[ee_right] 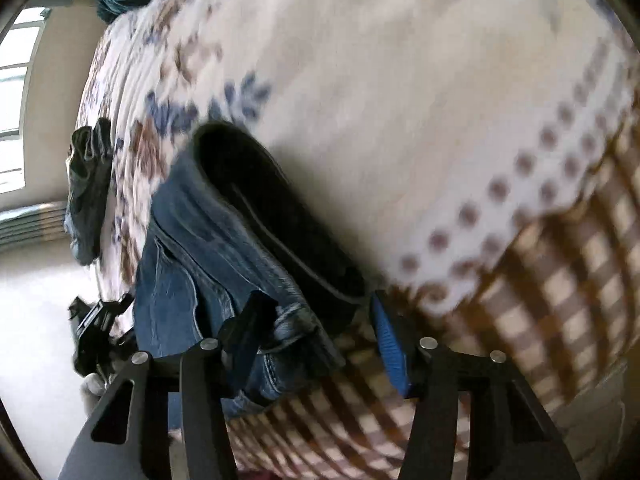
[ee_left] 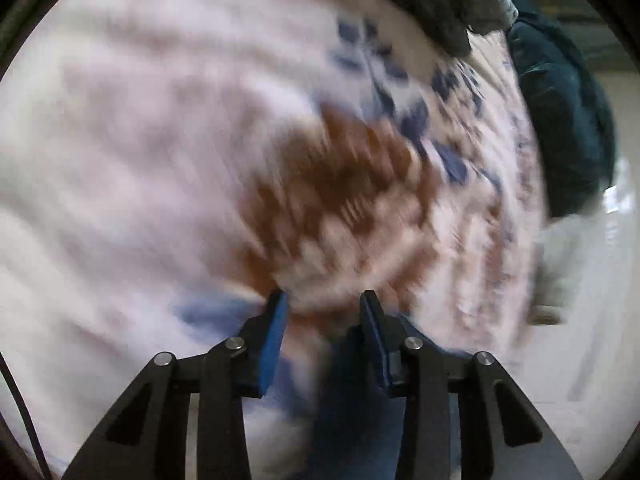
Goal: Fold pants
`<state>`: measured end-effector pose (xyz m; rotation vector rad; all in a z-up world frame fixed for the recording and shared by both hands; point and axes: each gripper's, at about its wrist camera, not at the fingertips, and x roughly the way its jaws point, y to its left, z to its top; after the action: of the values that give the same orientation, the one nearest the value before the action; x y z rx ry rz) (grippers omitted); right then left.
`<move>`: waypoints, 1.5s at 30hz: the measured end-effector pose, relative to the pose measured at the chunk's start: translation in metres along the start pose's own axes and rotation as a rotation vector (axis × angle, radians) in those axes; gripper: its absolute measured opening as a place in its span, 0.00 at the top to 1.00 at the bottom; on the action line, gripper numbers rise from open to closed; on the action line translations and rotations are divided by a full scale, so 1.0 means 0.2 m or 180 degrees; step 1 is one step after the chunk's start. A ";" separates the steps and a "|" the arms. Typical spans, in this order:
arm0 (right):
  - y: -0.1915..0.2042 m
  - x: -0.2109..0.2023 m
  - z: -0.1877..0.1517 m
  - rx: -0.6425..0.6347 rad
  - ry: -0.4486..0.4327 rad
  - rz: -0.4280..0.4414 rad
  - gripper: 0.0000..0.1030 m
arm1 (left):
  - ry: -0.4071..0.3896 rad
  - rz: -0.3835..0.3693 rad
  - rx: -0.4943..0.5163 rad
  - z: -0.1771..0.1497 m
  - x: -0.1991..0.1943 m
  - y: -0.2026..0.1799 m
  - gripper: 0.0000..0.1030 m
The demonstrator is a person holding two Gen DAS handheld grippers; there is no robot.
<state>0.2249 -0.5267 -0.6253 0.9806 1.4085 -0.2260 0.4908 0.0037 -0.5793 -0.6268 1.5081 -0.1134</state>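
Note:
The blue jeans (ee_right: 192,264) lie on a patterned bedspread (ee_right: 380,92), waistband end near my right gripper (ee_right: 320,312). Its jaws stand wide open, with the denim edge and dark inner waistband lying between the blue-padded fingers (ee_right: 390,340). My left gripper (ee_left: 323,304) is open over the bedspread (ee_left: 160,140); a blurred strip of blue denim (ee_left: 352,412) lies below and between its fingers. The left gripper also shows at the left edge of the right wrist view (ee_right: 98,332). Both views are motion-blurred.
A dark garment pile (ee_left: 560,120) lies at the bed's far edge, and another dark garment (ee_right: 88,188) hangs over the bed's side. A brown checked blanket section (ee_right: 540,300) covers the bed near my right gripper. Pale floor (ee_right: 36,300) and a window lie beyond the bed.

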 end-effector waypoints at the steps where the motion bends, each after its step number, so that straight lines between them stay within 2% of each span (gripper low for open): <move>1: 0.03 -0.02 0.00 -0.0119 0.0007 -0.0096 0.46 | -0.0065 0.0020 0.0016 0.02 -0.03 0.00 0.66; 3: 0.08 -0.07 0.01 -0.0312 -0.0029 -0.0335 0.45 | -0.0104 -0.0205 -0.0105 0.03 -0.09 0.03 0.63; 5: 0.09 -0.14 -0.02 -0.0336 -0.0136 -0.0375 0.41 | -0.0010 -0.0437 -0.0206 0.00 -0.11 0.04 0.49; 6: 0.08 -0.17 -0.03 -0.0284 -0.0152 -0.0271 0.37 | 0.0049 -0.0556 -0.0246 -0.03 -0.11 0.03 0.45; 7: 0.05 -0.19 -0.04 -0.0191 -0.0149 -0.0117 0.28 | 0.0122 -0.0626 -0.0283 -0.06 -0.10 0.02 0.37; 8: 0.02 -0.20 -0.07 -0.0044 -0.0096 0.0101 0.24 | 0.0191 -0.0692 -0.0337 -0.08 -0.07 0.02 0.36; 10: -0.03 -0.12 -0.14 0.0243 0.0170 0.0494 0.24 | 0.0323 -0.0756 -0.0457 -0.11 0.00 0.01 0.36; 13: -0.03 0.07 -0.20 0.0470 0.0533 0.0742 0.24 | 0.0518 -0.0857 -0.0641 -0.14 0.14 0.00 0.37; 14: -0.02 0.16 -0.21 0.0522 0.0615 0.0836 0.24 | 0.0497 -0.0837 -0.0661 -0.15 0.17 -0.02 0.42; 15: -0.01 0.21 -0.20 0.0560 0.0625 0.0924 0.24 | 0.0420 -0.0810 -0.0523 -0.14 0.18 -0.06 0.45; 16: 0.00 0.26 -0.19 0.0592 0.0622 0.0982 0.29 | 0.0377 -0.0754 -0.0351 -0.13 0.18 -0.11 0.56; 17: 0.01 0.30 -0.18 0.0636 0.0585 0.1023 0.43 | 0.0324 -0.0723 -0.0197 -0.13 0.17 -0.14 0.61; 19: 0.03 0.32 -0.17 0.0602 0.0495 0.0953 0.49 | 0.0231 -0.0703 0.0194 -0.11 0.14 -0.20 0.68; 20: 0.04 0.30 -0.17 0.0490 0.0459 0.0863 0.55 | 0.0175 -0.0617 0.0452 -0.11 0.13 -0.24 0.69; 21: 0.06 0.29 -0.18 0.0326 0.0445 0.0779 0.56 | 0.0125 -0.0400 0.0832 -0.11 0.13 -0.31 0.70; 23: 0.11 0.26 -0.18 -0.0043 0.0447 0.0485 0.58 | 0.0131 -0.0078 0.1280 -0.12 0.17 -0.38 0.70; 24: 0.13 0.25 -0.18 -0.0192 0.0437 0.0310 0.62 | 0.0167 0.0022 0.1354 -0.11 0.20 -0.40 0.70; 25: 0.14 0.25 -0.17 -0.0259 0.0422 0.0164 0.61 | 0.0187 -0.0001 0.1317 -0.10 0.20 -0.39 0.70; 27: 0.14 0.24 -0.13 -0.0212 0.0433 0.0222 0.56 | 0.0205 -0.0158 0.1078 -0.06 0.16 -0.36 0.70; 30: 0.12 0.20 -0.11 0.0025 0.0449 0.0507 0.39 | 0.0052 -0.0441 0.0565 -0.05 0.04 -0.25 0.60; 31: 0.12 0.19 -0.11 0.0066 0.0398 0.0594 0.28 | 0.0001 -0.0538 0.0439 -0.06 -0.01 -0.21 0.51; 32: 0.11 0.18 -0.11 0.0095 0.0352 0.0658 0.23 | -0.0049 -0.0646 0.0286 -0.09 -0.05 -0.17 0.32; 34: 0.11 0.22 -0.12 0.0165 0.0434 0.0798 0.23 | -0.0131 -0.0783 0.0134 -0.15 -0.11 -0.12 0.06; 35: 0.10 0.26 -0.14 0.0235 0.0523 0.0846 0.23 | -0.0152 -0.0833 0.0096 -0.20 -0.12 -0.10 0.02; 37: 0.05 0.34 -0.15 0.0427 0.0672 0.1022 0.23 | -0.0027 -0.0811 0.0098 -0.28 -0.09 -0.09 0.02; 39: 0.05 0.46 -0.19 0.0602 0.0757 0.1287 0.23 | 0.0250 -0.0880 0.0039 -0.36 0.00 -0.06 0.02; 41: 0.07 0.54 -0.20 0.0718 0.0644 0.1655 0.20 | 0.0517 -0.0916 -0.0054 -0.42 0.12 -0.06 0.02; 43: 0.11 0.62 -0.17 0.0741 0.0441 0.1689 0.17 | 0.0641 -0.0886 0.0053 -0.47 0.20 -0.10 0.02; 45: 0.12 0.66 -0.16 0.0793 0.0294 0.1706 0.17 | 0.0591 -0.0698 0.0288 -0.48 0.24 -0.15 0.04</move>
<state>0.2469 -0.4371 -0.7271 1.5522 1.1656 0.0466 0.4138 -0.0732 -0.6018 -0.7229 1.5987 -0.4158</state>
